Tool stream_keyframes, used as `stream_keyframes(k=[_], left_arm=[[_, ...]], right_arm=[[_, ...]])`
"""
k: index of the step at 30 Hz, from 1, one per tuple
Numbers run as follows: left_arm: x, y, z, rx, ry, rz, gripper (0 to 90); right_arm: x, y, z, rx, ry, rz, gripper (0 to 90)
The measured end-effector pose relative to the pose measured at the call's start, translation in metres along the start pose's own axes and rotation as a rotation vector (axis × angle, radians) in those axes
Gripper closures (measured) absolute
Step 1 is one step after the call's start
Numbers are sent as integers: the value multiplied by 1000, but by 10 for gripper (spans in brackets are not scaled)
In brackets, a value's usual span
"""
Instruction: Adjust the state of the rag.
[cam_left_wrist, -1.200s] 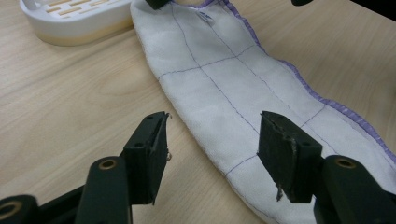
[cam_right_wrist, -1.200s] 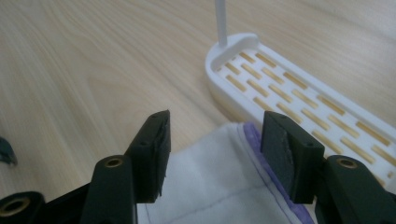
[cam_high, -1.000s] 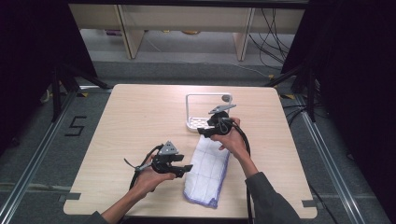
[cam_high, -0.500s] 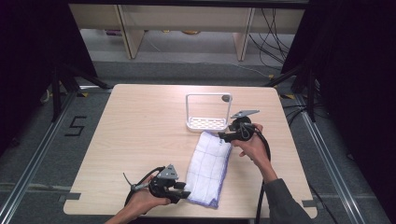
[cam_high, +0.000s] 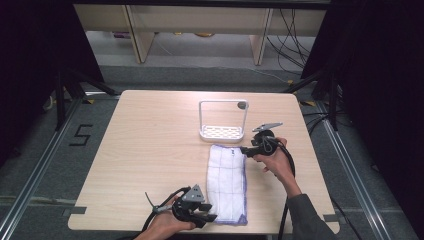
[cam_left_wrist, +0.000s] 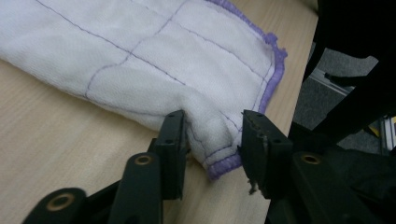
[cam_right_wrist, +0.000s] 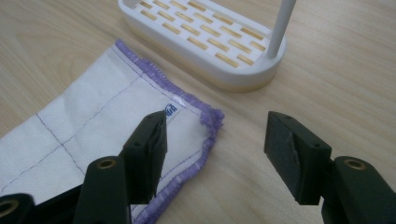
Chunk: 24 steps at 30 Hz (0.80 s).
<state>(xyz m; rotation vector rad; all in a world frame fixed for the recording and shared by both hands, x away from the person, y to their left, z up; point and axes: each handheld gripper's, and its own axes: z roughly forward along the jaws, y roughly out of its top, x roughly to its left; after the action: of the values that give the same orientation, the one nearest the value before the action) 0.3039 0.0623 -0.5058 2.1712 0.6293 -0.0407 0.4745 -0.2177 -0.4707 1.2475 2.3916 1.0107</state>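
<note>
Gripping opposite corners of a folded cloth (cam_high: 227, 182) lying flat on the worktop (cam_high: 150, 150).
Left tool (cam_left_wrist: 211, 137), lately reopening slightly, brackets the near corner; right tool (cam_right_wrist: 215, 140) stands spread over the far corner, likely for lifting it.

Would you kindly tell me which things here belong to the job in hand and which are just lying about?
In the job: cloth; left gripper, a corner between its jaws; right gripper, open at another corner.
Lying about: white rack.
</note>
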Motion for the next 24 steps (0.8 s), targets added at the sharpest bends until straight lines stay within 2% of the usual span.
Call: stream_keyframes(k=[1, 2, 3, 4, 5, 7, 8, 9, 10, 11, 13, 15, 16, 18, 19, 20, 22, 23, 24], left_arm=[[1, 2, -3, -22, 6, -12, 563], [3, 4, -7, -30, 21, -15, 536], [8, 7, -11, -42, 24, -16, 516], [12, 10, -14, -46, 32, -16, 494], [17, 13, -16, -59, 42, -31, 483], [33, 20, -19, -92, 107, -43, 482], [43, 24, -20, -93, 131, -46, 482], [52, 28, -20, -96, 155, -60, 481], [61, 32, -19, -102, 180, -69, 471], [69, 35, -18, -93, 194, -71, 458], [83, 43, -10, -104, 210, -100, 447], [97, 51, -3, -66, 235, -83, 420], [102, 55, 2, -55, 256, -84, 398], [114, 65, 13, -58, 288, -96, 385], [119, 68, 16, -56, 292, -105, 384], [123, 72, 20, -58, 304, -109, 383], [131, 80, 28, -73, 324, -122, 386], [135, 83, 31, -69, 322, -129, 393], [137, 86, 35, -64, 327, -131, 398]], right_arm=[[-1, 0, -1, 18, -6, -17, 400], [0, 0, 0, 3, -1, 6, 401], [-2, -1, 0, -5, -9, -15, 402], [-1, 1, -2, 21, -3, 4, 402], [-1, 1, -2, 22, -2, 4, 402], [-1, 0, -1, 27, -5, 3, 402], [1, 0, 0, 25, -3, 29, 403], [1, 1, 0, 48, -9, 31, 403], [1, 2, 0, 48, 6, 26, 404], [0, 2, 2, 25, 1, -1, 404], [-1, 2, 5, 27, -5, -13, 405], [-1, 2, 9, 18, 0, 2, 405], [0, 1, 8, 43, -5, 6, 405], [1, 1, 12, 47, -11, 15, 406], [1, 1, 12, 60, -8, 2, 405], [2, 1, 13, 66, -7, 20, 405], [1, 2, 16, 45, -3, -5, 406], [2, 2, 17, 63, -15, -7, 406], [4, 2, 17, 76, -17, 11, 406]])
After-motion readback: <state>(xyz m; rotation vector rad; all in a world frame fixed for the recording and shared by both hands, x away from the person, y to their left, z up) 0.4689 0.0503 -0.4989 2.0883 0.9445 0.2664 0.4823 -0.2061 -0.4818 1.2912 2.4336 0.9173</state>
